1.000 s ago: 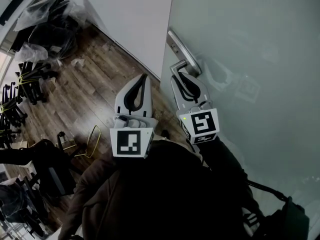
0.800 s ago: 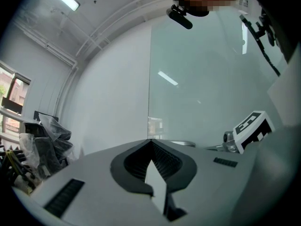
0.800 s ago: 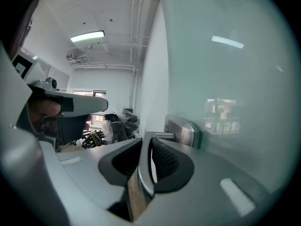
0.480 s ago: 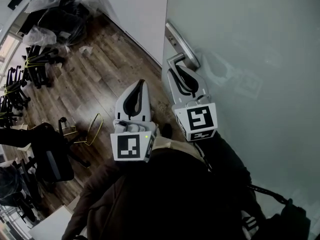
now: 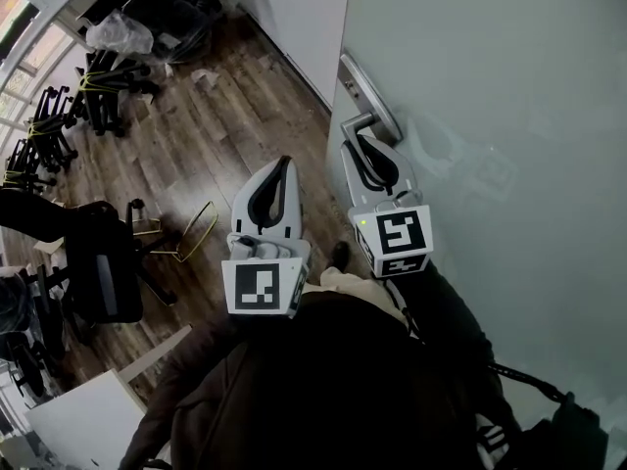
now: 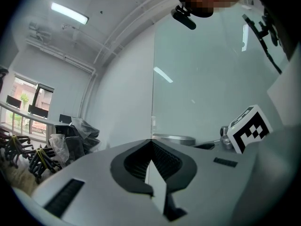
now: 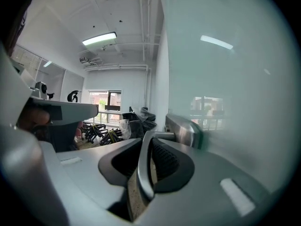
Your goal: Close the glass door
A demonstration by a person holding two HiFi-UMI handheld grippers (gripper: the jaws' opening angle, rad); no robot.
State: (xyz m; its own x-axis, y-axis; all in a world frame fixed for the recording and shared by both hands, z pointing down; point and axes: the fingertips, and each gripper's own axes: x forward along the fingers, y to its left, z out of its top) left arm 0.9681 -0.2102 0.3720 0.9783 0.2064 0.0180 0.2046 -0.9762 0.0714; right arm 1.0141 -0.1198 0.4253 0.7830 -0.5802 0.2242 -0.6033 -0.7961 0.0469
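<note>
I have the right tongs (image 5: 361,151) clenched on the handle (image 7: 141,166) of the glass door (image 5: 490,116). In the right gripper view the metal bar runs straight down between their jaws. The left tongs (image 5: 282,169) hang just left of the handle, pressed together on nothing and clear of the glass.

I judge this to be the drawing-to step: the grip is made, but the door is not yet home. Next I need to carry the handle along the door's swing. I should keep my wrist in line with the bar so it neither slips through the jaws nor gets pressed down, then ease off as the edge comes home. I can't quite tell how much swing is left, since what the door shuts against is out of sight in the head view.

The door is a frosted, pale grey-green pane, plain apart from faint reflections, with its free edge just beyond the handle. The handle is brushed metal on a long narrow plate (image 5: 372,96). Below it lies a wooden floor (image 5: 225,135).
</note>
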